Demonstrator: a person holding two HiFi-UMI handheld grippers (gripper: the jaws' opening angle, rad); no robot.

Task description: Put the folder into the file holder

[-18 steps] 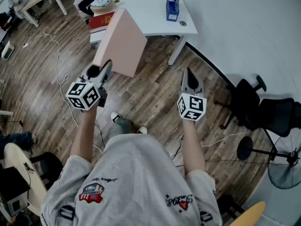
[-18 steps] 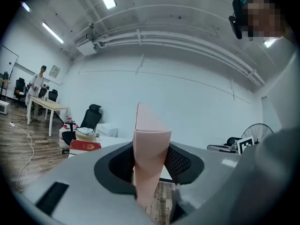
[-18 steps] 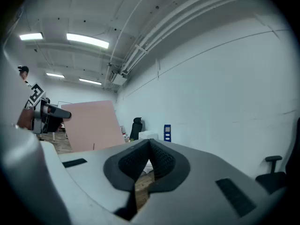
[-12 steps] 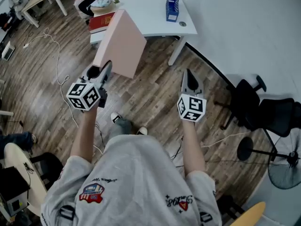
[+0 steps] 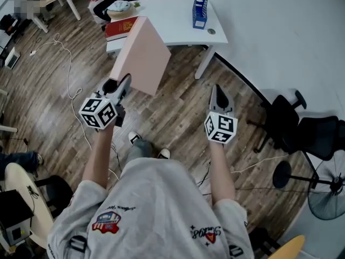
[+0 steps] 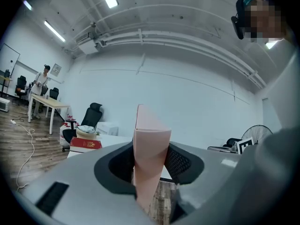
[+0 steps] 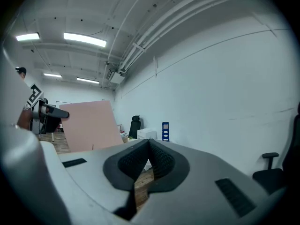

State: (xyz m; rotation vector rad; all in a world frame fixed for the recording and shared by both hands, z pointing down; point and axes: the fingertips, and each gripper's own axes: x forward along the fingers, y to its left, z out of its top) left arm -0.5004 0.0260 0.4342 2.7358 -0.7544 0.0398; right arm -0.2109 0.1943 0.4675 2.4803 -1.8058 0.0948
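Bright ceiling strips (image 7: 84,39); fisheye edges dark, perhaps slightly soft.

Wood-plank floor (image 5: 178,112) is stretching out below, a white desk (image 5: 172,20) is standing by the white wall (image 5: 280,31), black office chairs (image 5: 302,128) and a fan (image 5: 326,190) are sitting rightward, strip lights (image 7: 84,40) are glowing overhead.

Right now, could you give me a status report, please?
Left gripper shut on folder. Right gripper shut, empty. Holder on table ahead, nothing blocking it.
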